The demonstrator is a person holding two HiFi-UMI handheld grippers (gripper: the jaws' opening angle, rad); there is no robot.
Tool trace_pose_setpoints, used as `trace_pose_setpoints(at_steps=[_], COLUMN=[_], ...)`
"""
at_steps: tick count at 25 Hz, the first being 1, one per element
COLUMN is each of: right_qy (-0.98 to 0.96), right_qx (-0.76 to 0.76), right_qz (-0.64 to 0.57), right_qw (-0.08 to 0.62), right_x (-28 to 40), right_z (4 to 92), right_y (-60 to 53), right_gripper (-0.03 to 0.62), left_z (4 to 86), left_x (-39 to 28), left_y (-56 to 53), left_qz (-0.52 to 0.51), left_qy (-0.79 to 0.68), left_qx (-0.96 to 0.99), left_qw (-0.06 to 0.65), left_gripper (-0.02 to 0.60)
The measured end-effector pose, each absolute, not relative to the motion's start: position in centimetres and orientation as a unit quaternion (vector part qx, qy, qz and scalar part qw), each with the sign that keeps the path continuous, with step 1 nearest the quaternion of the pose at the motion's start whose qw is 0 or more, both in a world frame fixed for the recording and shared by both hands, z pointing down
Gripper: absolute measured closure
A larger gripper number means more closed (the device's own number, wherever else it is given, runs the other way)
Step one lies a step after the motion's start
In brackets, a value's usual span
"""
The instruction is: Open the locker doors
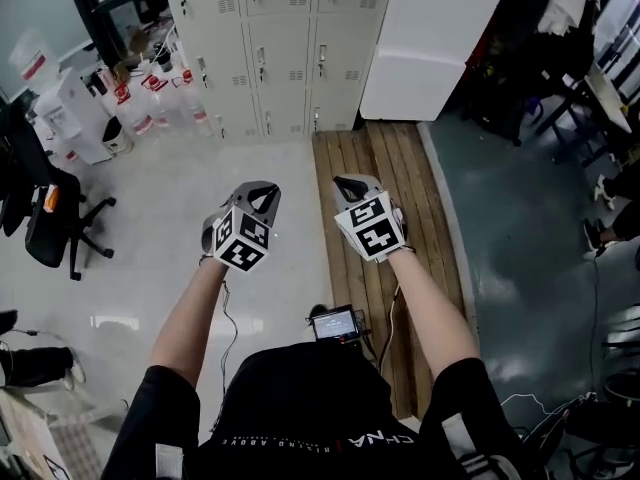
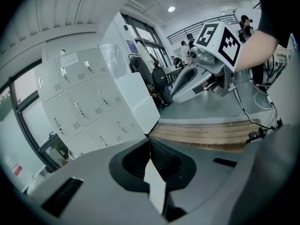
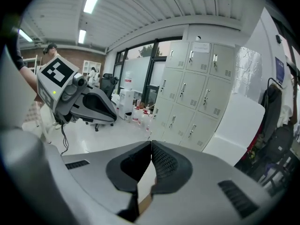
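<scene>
In the head view we hold two tools side by side. The left gripper (image 1: 262, 192) is over pale floor tile, and the right gripper (image 1: 352, 182) is over a slatted wooden platform (image 1: 390, 168). That view does not settle how the jaws stand. Each gripper view does: both pairs of jaws are pressed together at the tips, with nothing between them.

The bank of pale grey metal lockers (image 1: 270, 58) stands well ahead of both grippers. We count it best in the right gripper view: three columns by three rows, nine doors, all closed. A tall white box (image 1: 430, 43) stands just beside the lockers.

Only the head view shows the one black office chair (image 1: 55, 213) and a small lit screen (image 1: 335, 323) at our waist. Only the left gripper view shows two round ceiling lamps (image 2: 171, 8) and some people far off (image 2: 187, 43).
</scene>
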State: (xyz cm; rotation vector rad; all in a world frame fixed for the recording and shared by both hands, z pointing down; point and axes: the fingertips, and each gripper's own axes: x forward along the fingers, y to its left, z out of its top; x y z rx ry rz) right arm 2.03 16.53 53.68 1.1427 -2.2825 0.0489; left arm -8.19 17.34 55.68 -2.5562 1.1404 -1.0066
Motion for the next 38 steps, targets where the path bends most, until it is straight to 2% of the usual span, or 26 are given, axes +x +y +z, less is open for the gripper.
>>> trace_pose_setpoints(at_steps=[7,17,23,29,38], right_qy=[-0.866,-0.865,-0.851,-0.838,-0.826], right_qx=[0.406,0.401,0.422,0.444,0.455], right_qz=[0.023,0.044,0.035,0.037,0.056], right_qw=[0.292,0.297,0.310,0.315,0.328], right_x=[3.7,2.1,0.2,-2.9,-5.5], right_z=[55.2,58.1,58.2,56.6,57.3], right_y=[8.9,-0.6,-10.4,-20.6,-28.5], right_gripper=[0.563,0.563,0.563,0.563,0.563], left_z=[55.4,58.8,60.3,58.4,58.9], left_x=[-7.3,-9.7,-11.3,-14.1,-15.8], left_y=[9.7,-0.1,-10.8,-21.3,-30.1], left_qz=[-0.320,-0.332,-0.318,-0.306,-0.302], left_qy=[0.435,0.431,0.411,0.389,0.352], left_qx=[-0.838,-0.837,-0.852,-0.866,-0.884], left_qw=[0.082,0.059,0.061,0.073,0.059], left_gripper=[0.561,0.561,0.561,0.561,0.561])
